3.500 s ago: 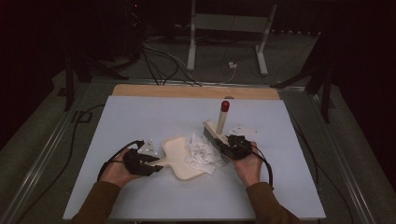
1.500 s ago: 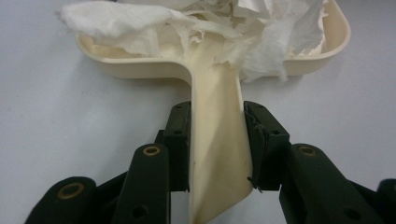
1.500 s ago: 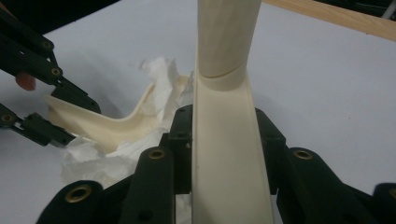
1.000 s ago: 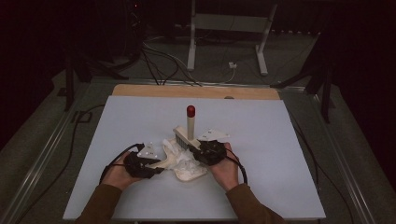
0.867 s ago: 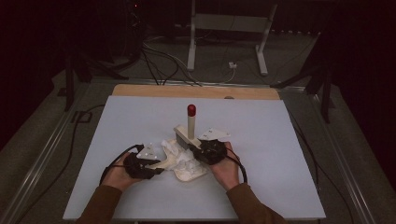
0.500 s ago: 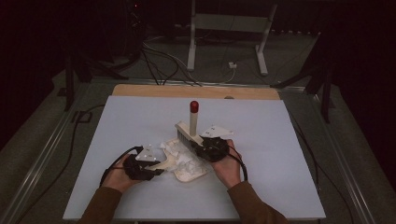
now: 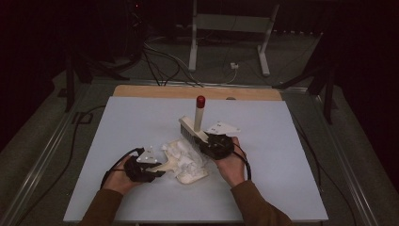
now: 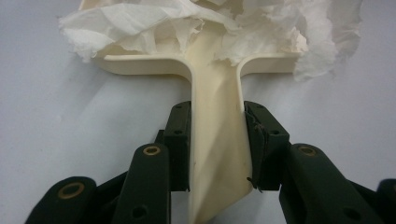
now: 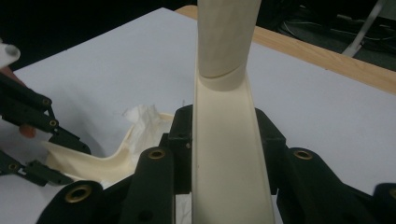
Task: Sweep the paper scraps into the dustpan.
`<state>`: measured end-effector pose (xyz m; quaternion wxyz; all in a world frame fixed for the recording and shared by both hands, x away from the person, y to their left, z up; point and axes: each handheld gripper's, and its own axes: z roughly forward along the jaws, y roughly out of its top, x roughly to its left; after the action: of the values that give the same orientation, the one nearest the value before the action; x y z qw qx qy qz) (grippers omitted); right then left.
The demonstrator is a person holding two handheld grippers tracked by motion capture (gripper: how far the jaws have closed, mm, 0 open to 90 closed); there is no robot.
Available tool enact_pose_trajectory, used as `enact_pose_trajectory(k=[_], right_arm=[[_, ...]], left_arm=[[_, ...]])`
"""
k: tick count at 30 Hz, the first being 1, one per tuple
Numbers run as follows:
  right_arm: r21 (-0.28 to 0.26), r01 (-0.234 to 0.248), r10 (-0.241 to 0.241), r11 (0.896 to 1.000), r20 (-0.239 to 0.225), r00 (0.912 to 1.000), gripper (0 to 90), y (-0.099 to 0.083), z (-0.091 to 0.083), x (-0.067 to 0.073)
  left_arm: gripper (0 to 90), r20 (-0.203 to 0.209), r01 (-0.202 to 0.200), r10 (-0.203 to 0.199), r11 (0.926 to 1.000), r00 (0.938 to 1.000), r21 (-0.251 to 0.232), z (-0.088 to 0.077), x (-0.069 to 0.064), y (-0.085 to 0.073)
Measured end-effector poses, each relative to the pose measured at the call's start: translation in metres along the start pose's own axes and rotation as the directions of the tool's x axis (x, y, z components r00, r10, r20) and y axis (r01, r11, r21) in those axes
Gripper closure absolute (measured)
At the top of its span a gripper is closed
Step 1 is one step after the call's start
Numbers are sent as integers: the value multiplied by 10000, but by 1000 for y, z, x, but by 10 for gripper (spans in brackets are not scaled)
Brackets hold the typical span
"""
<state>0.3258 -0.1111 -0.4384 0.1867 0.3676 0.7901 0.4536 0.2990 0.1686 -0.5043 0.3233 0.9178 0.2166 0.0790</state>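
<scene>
Both grippers were clamped on cream plastic handles above a pale table (image 7: 141,117). Held in the person's left hand, the left gripper (image 7: 151,170) had its black jaws pressed against the two sides of the flat handle of a cream dustpan (image 8: 217,140). That dustpan (image 7: 186,165) lay flat on the table near the front edge, its pan pointing away from the left gripper and toward the middle of the table. Crumpled white tissue paper (image 7: 181,151) was heaped in and over the pan; in the left gripper view the tissue paper (image 8: 154,23) spilled past the pan's back wall on both sides of the handle.

To the right, the right gripper (image 7: 207,141) sat just beside the dustpan, in the person's right hand. Its jaws were closed on the handle of a small cream brush (image 7: 194,128), which crossed between them. In the right gripper view the brush handle (image 9: 229,154) ran straight up between the jaws as a long cream channel. From above, the brush head reached out past the gripper toward the far side of the table, close to the tissue paper. Beside the brush head, a cream rod with a red tip (image 7: 200,113) rose upright.

A wooden strip (image 7: 188,92) edged the far side of the table. Beyond it, cables (image 7: 160,61) lay on a dark floor.
</scene>
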Motion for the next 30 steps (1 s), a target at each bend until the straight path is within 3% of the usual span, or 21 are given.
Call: enact_pose_trajectory(k=[21,30], right_arm=[[-406,-323,338,9987,357,9988,679,6,-14,-17],[-418,-400,421,9983,513,9978,679,5,-19,-25]], left_arm=[[669,-238,23,-28,9997,9997,-233,-3,-1,-3],[669,-448,290,-312,9984,9985,-490,-9,1,-8]])
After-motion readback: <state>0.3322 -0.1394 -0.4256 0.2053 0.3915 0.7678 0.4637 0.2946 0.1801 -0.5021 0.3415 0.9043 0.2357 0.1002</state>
